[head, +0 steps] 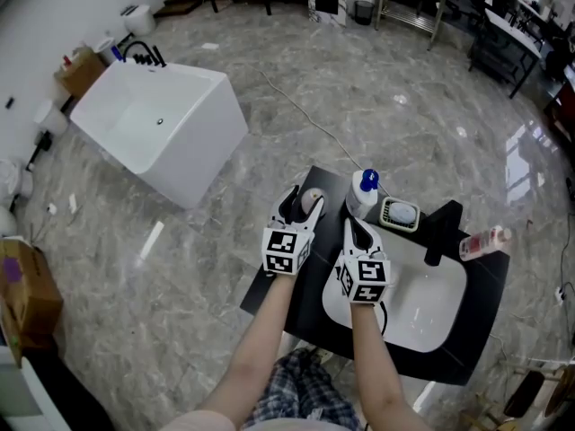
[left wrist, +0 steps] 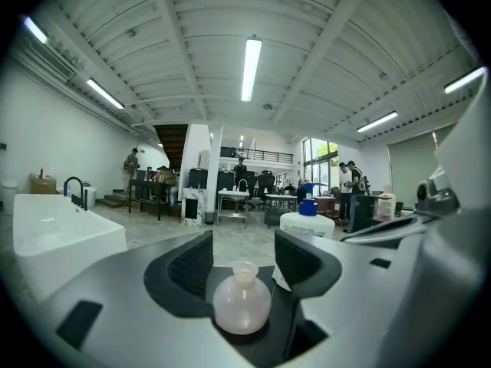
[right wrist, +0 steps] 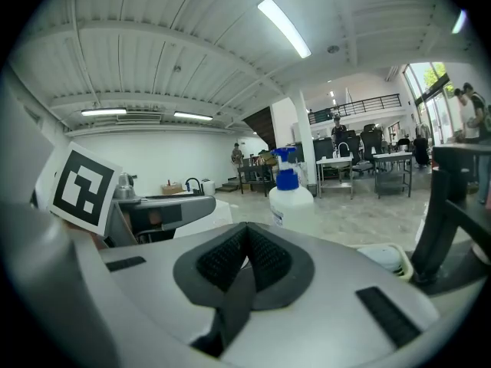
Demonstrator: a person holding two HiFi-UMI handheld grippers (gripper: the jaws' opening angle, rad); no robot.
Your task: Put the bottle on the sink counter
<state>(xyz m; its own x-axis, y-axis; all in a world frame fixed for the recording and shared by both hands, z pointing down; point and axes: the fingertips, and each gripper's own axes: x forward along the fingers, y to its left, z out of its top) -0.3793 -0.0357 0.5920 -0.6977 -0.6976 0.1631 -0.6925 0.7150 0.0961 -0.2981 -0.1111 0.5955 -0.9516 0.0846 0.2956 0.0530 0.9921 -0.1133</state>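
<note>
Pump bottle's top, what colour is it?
Blue pump top, clearest in the right gripper view.

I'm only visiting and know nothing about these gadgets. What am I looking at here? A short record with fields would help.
Place: black sink counter with a white basin
Left gripper: jaws apart; small round bottle stands between them, pads not pressing it
Right gripper: jaws together, nothing held
Also on counter: white bottle with blue cap, soap dish, black faucet, pinkish bottle at the right edge
Task state: small round bottle appears set down on the counter
</note>
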